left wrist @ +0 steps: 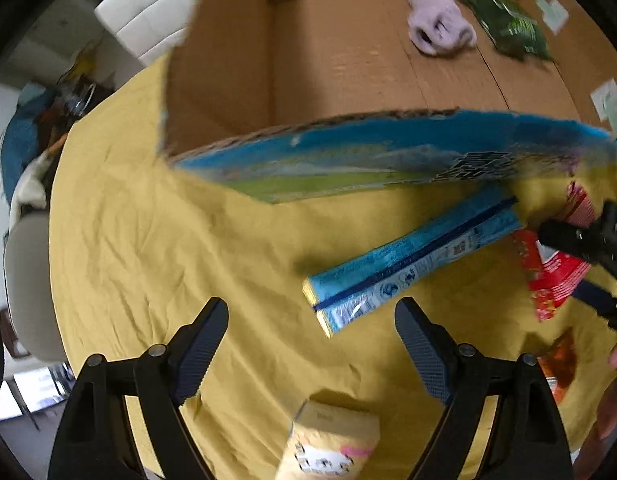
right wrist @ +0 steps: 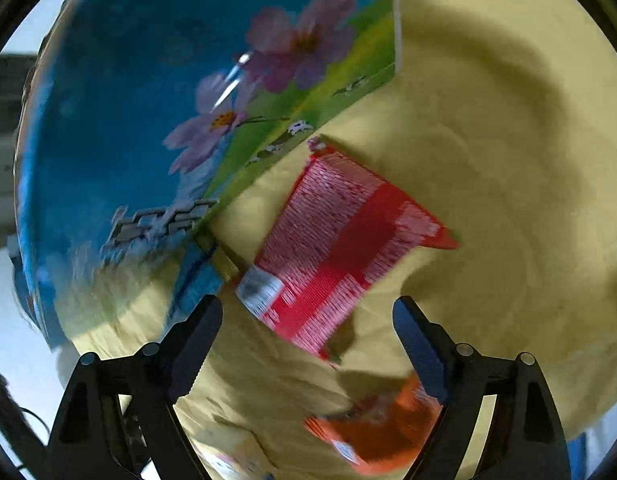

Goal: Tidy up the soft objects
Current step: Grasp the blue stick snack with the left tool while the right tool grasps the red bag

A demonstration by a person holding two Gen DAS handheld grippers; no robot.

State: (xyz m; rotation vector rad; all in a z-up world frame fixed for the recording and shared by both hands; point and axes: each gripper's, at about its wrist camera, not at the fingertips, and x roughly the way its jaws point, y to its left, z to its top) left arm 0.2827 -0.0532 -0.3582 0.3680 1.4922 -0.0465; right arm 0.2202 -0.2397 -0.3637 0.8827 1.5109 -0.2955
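An open cardboard box [left wrist: 348, 80] with a blue flowered outside [right wrist: 156, 92] stands on the yellow tablecloth [left wrist: 168, 240]. Inside lie a pale plush toy [left wrist: 438, 20] and a green packet [left wrist: 504, 20]. My left gripper [left wrist: 311, 344] is open and empty above the cloth, near a long blue packet [left wrist: 412, 260]. My right gripper [right wrist: 307, 340] is open over a red packet [right wrist: 340, 248]; it also shows in the left wrist view [left wrist: 584, 264] beside that red packet [left wrist: 552, 276].
An orange packet [right wrist: 376, 428] lies under the right gripper's right finger. A pale yellow packet [left wrist: 332, 440] lies near the table's front. White chairs [left wrist: 148, 12] and clutter stand beyond the table's left edge.
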